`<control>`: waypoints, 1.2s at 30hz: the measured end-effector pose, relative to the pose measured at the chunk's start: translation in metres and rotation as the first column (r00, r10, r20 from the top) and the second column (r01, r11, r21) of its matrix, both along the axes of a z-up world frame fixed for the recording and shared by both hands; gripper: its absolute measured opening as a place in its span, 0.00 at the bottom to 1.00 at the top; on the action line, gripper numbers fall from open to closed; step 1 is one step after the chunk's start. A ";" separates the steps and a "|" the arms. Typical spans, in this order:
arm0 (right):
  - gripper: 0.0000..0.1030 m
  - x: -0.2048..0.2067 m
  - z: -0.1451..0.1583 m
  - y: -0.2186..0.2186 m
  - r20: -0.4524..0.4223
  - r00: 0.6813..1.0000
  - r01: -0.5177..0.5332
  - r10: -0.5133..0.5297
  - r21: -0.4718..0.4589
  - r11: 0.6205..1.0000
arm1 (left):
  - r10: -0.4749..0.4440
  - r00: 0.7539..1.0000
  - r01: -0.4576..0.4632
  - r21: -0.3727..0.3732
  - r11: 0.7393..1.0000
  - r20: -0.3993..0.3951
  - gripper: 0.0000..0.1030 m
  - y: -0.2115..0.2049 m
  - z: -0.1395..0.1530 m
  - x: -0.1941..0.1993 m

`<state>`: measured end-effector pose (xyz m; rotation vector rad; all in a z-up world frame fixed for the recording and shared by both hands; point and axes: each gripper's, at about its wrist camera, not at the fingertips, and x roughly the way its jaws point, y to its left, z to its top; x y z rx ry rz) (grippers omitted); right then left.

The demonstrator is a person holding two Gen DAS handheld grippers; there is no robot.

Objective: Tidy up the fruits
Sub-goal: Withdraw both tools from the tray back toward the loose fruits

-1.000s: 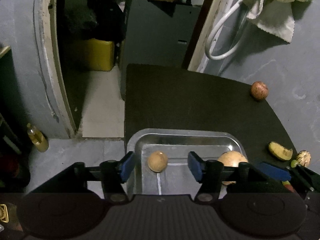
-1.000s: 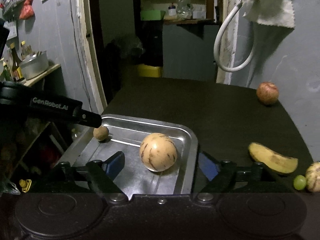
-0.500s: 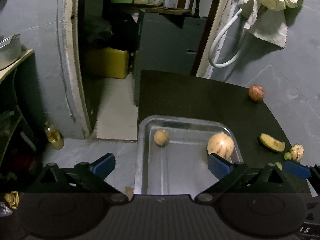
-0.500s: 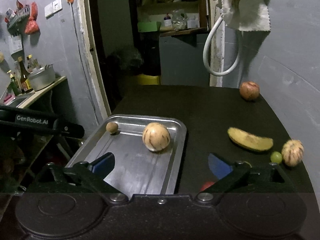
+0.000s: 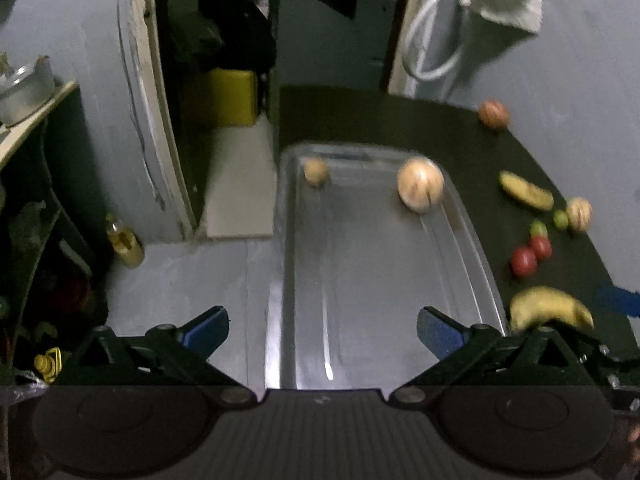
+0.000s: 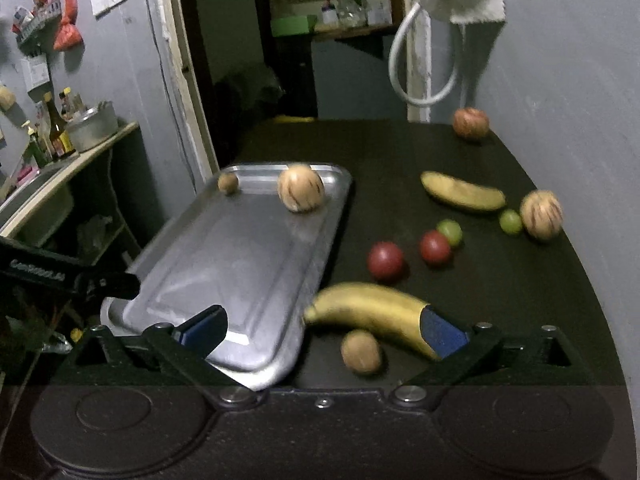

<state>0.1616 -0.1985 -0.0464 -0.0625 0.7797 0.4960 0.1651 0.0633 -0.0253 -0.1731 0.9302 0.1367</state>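
Both grippers are sitting wide open right now, not gripping anything. The left gripper point(image 5: 322, 330) is hovering over the near end of the metal tray point(image 5: 478, 268), which is lying on the dark table point(image 6: 500, 280) along its left edge. Two fruits are resting at the tray's far end: a small brown round one point(image 5: 315, 171) in the far left corner and a bigger pale striped melon point(image 6: 301, 193) towards the far right corner.

The right gripper point(image 6: 322, 330) is hanging over the tray's near right corner, and a yellow banana point(image 6: 372, 316) is lying just beside the tray with its end right by the right finger. A small brown fruit point(image 6: 361, 351) is sitting just in front of it. Further out on the table, two red tomatoes point(image 6: 385, 261), a couple of green grapes point(image 6: 449, 230), a second banana point(image 6: 462, 197), another striped melon point(image 6: 541, 213) and a reddish apple point(image 6: 471, 123) near the wall are all waiting outside the tray. It's a bit blurry overall.
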 end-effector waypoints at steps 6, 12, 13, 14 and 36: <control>0.99 -0.015 -0.007 -0.025 -0.034 0.999 0.034 -0.035 -0.013 0.999 | -0.042 0.997 0.043 0.003 0.999 -0.065 0.99 -0.020 -0.009 -0.022; 0.99 -0.026 -0.016 -0.051 -0.057 0.994 0.096 -0.098 -0.028 0.995 | -0.105 0.988 0.108 0.021 0.994 -0.109 0.99 -0.044 -0.016 -0.031; 0.99 -0.028 -0.016 -0.056 -0.060 0.992 0.108 -0.110 -0.029 0.994 | -0.116 0.987 0.120 0.025 0.992 -0.113 0.99 -0.048 -0.016 -0.031; 0.99 -0.030 -0.018 -0.061 -0.063 0.990 0.124 -0.125 -0.029 0.992 | -0.125 0.985 0.129 0.030 0.991 -0.117 0.99 -0.052 -0.017 -0.031; 0.99 -0.052 -0.027 -0.141 -0.064 0.891 0.450 -0.449 0.002 0.893 | -0.388 0.906 0.407 0.102 0.908 -0.168 0.99 -0.138 -0.014 -0.006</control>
